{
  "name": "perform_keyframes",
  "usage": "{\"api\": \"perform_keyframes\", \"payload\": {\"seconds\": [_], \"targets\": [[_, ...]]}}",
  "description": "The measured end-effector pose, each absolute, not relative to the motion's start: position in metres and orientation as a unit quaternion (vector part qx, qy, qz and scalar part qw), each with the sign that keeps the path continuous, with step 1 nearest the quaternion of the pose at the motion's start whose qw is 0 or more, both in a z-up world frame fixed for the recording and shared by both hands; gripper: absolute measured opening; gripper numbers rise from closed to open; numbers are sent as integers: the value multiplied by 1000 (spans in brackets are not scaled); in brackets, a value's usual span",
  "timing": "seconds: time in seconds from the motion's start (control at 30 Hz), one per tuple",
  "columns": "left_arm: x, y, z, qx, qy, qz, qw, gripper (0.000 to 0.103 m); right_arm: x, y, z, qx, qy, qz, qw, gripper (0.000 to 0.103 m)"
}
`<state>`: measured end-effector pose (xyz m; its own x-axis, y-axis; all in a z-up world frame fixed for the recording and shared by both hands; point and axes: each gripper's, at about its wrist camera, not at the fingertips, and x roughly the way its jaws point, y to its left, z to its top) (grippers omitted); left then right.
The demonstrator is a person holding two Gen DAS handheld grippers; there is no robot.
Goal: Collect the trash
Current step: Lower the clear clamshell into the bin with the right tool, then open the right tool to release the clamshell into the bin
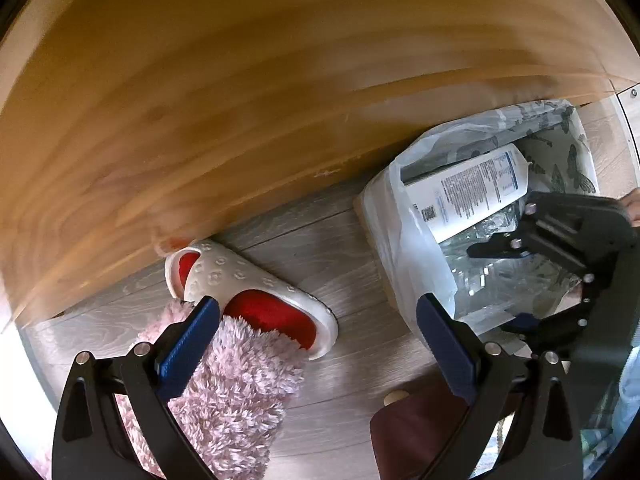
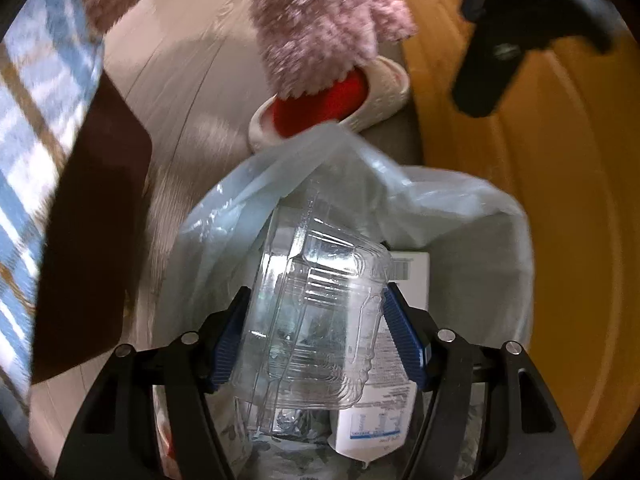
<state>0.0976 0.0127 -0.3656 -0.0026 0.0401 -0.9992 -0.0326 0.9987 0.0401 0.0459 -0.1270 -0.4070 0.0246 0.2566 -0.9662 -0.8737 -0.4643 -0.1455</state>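
My right gripper (image 2: 316, 340) is shut on a clear plastic clamshell container (image 2: 316, 300), its blue pads pressing on both sides. It holds the container, tilted, just above the mouth of a white bin lined with a pale plastic bag (image 2: 460, 200). A white bottle with a printed label (image 2: 376, 412) lies inside the bin. In the left wrist view the same bin (image 1: 384, 216), bottle (image 1: 472, 192) and container (image 1: 500, 272) sit at the right, with the right gripper (image 1: 508, 284) over them. My left gripper (image 1: 316, 340) is open above the floor, with nothing between its fingers.
A wooden tabletop (image 1: 240, 100) runs beside the bin. A person's foot in a white slipper with a red sock (image 1: 256, 292) and a fuzzy pink trouser leg (image 1: 240, 392) stand left of the bin on the grey floor. A dark brown piece of furniture (image 2: 92, 216) is nearby.
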Motion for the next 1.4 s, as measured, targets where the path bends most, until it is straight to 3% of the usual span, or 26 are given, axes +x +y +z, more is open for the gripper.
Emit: {"api": "perform_keyframes", "payload": {"seconds": [0.53,0.63,0.8,1.4], "targets": [[101,10,-370,3,711,10,704,95,65,-109,-422,-509,369,670,395,65],[101,9,-368,2,709,8,705,95,63,-109,-420,-508,378,664,397,69],[99,10,-365,-2,705,10,709,95,64,-110,-413,-506,390,646,417,76],[92,-1,-351,12,687,0,726,95,68,-133,-366,-463,441,552,536,85]]}}
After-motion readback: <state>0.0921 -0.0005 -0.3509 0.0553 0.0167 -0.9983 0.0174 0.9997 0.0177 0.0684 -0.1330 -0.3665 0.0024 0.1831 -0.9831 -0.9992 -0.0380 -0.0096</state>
